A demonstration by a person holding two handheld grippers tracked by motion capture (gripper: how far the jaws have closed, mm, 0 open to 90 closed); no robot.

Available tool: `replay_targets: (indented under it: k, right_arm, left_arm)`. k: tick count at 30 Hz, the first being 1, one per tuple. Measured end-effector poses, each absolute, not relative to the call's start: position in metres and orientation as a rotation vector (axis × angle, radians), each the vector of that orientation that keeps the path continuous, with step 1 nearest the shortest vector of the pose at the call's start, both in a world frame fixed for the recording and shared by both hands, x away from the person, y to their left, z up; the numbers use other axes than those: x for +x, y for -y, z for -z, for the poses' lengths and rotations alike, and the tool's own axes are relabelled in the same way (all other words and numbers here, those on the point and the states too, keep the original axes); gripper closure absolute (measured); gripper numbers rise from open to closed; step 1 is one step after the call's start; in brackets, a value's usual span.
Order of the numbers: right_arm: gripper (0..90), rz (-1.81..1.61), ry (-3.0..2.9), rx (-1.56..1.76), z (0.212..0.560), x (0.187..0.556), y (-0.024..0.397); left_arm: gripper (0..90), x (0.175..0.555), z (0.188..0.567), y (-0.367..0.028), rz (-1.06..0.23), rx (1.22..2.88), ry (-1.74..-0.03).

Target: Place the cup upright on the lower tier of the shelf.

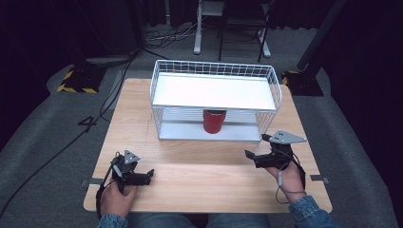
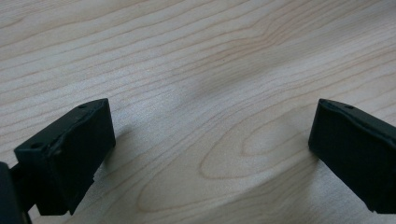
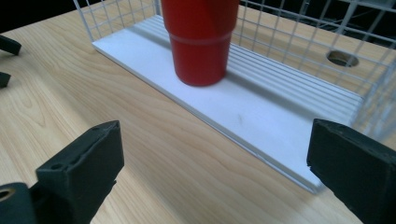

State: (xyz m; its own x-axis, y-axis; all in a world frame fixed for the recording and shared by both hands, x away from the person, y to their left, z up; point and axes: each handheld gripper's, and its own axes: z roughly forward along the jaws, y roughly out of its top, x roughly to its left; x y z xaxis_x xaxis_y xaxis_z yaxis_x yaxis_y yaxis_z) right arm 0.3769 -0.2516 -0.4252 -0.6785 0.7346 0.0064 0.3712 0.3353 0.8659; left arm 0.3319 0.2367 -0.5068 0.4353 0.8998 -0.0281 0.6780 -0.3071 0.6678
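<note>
The red cup [image 1: 214, 121] stands on the lower floor of the wire shelf [image 1: 215, 69], and the shelf's white upper board hides the cup's rim and top from above. In the right gripper view the cup [image 3: 201, 37] is cut off by the top edge, so its mouth stays unseen. Behind the wire shelf the room is dark; the chair legs and cables there are too dim to tell apart. Near the front of the worktop [image 1: 204, 180], well apart from the shelf, the person's forearms are cut off by the bottom edge. In the left gripper view both jaws run off the bottom edge.
</note>
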Motion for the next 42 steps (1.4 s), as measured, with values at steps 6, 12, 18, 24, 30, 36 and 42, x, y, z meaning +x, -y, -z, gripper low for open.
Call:
replay_targets:
  k: [6,12,18,24,30,36,42]
  right_arm:
    - [5.3,-1.246,-2.227,1.018,0.432,0.367,0.268]
    - [14.7,-1.176,-2.274,1.057,0.447,0.360,0.280]
    - [14.9,-1.128,-2.282,1.132,0.465,0.356,0.286]
    - [15.0,-1.095,-2.286,1.182,0.482,0.353,0.286]
    - [15.0,-1.057,-2.308,1.182,0.497,0.351,0.281]
    - [14.8,-1.021,-2.337,1.113,0.505,0.350,0.274]
    - [19.2,-1.029,-2.334,1.074,0.505,0.348,0.273]
  left_arm:
    - [0.7,0.332,0.507,-0.237,-0.473,2.082,-1.321]
    - [0.7,0.332,0.507,-0.237,-0.473,2.082,-1.321]
    - [0.7,0.332,0.507,-0.237,-0.473,2.082,-1.321]
    - [0.7,0.332,0.507,-0.237,-0.473,2.083,-1.321]
    - [0.7,0.332,0.507,-0.237,-0.473,2.082,-1.321]
    - [0.7,0.332,0.507,-0.237,-0.473,2.081,-1.322]
    - [0.7,0.332,0.507,-0.236,-0.475,2.075,-1.330]
